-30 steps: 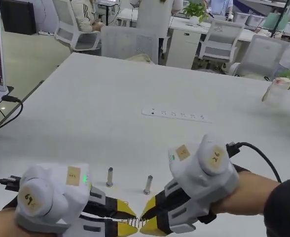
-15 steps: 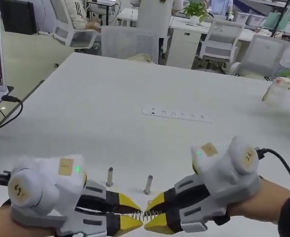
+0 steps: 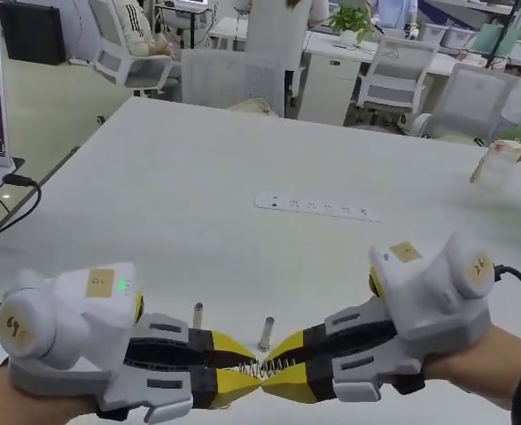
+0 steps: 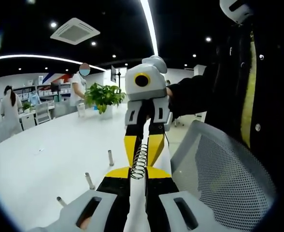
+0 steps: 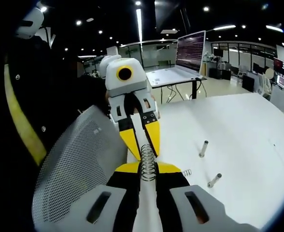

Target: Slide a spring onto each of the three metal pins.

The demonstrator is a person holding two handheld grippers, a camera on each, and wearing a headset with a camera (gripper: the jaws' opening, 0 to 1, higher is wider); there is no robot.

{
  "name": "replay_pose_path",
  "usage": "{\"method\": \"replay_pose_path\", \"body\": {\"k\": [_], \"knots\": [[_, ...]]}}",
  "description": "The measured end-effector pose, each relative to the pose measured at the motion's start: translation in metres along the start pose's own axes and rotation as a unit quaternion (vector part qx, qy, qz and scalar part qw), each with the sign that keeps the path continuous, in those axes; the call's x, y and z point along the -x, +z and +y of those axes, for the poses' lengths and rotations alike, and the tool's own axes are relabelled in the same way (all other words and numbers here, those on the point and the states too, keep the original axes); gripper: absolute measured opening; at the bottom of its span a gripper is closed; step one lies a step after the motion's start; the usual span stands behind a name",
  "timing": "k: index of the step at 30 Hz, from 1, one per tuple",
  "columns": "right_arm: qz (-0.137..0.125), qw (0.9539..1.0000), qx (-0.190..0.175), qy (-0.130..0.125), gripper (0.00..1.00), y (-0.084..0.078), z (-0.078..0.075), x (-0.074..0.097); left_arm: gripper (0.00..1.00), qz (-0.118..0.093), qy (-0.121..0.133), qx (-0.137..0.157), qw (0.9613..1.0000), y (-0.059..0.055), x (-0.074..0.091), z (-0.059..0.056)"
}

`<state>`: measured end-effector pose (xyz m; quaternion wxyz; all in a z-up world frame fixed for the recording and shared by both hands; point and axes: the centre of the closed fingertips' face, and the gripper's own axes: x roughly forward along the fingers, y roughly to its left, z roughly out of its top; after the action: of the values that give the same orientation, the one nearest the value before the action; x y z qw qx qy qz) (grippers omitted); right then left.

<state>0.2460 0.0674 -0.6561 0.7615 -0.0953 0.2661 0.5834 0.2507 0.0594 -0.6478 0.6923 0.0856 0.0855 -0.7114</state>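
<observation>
The left gripper [image 3: 243, 373] and the right gripper [image 3: 276, 375] meet tip to tip low over the near edge of the white table [image 3: 243, 177], and a spring [image 3: 272, 364] bridges the short gap between them. Each gripper has its yellow-tipped jaws pinched together on one end of that spring. In the left gripper view the coil rises from between the closed jaws at the bottom and runs up into the tips of the right gripper facing it. The right gripper view shows the same from the other side. The spring is lifted clear of the tabletop, carried only by the two pairs of jaws (whether it hangs over the table or just past its edge I cannot tell). Three metal pins [image 4: 89, 181] stand upright in a row on the table, near the grippers and apart from them, and all three are bare. In the head view two of them show just behind the jaws. A loose spring [image 5: 187, 172] lies flat on the table near the pins, on the grippers' side of them. A mesh chair back [image 5: 79, 154] sits against the table edge beneath the grippers. A power strip [image 3: 312, 206] lies farther up the table, well apart from the pins.
</observation>
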Motion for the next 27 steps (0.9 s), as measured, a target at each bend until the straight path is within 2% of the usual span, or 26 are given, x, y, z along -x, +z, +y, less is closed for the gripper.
{"method": "replay_pose_path", "body": {"k": [9,11,20,23,27], "knots": [[-0.013,0.9997,-0.02,0.001,0.08,0.009,-0.001,0.006,0.03,-0.019,0.004,0.013,0.9997,0.007,0.001,0.002],[-0.023,0.9992,-0.032,0.003,0.09,0.011,-0.002,0.008,0.03,-0.025,0.003,0.017,0.9995,0.009,0.002,0.002],[-0.05,0.9977,-0.045,0.003,0.1,0.019,-0.004,0.012,0.02,-0.046,0.007,0.034,0.9983,0.017,0.005,0.005],[-0.072,0.9956,-0.059,0.012,0.13,0.026,-0.001,0.013,0.02,-0.048,0.007,0.035,0.9982,0.018,0.005,0.004],[-0.068,0.9959,-0.058,0.009,0.11,0.025,-0.003,0.012,0.02,-0.047,0.006,0.034,0.9983,0.018,0.004,0.003]]}}
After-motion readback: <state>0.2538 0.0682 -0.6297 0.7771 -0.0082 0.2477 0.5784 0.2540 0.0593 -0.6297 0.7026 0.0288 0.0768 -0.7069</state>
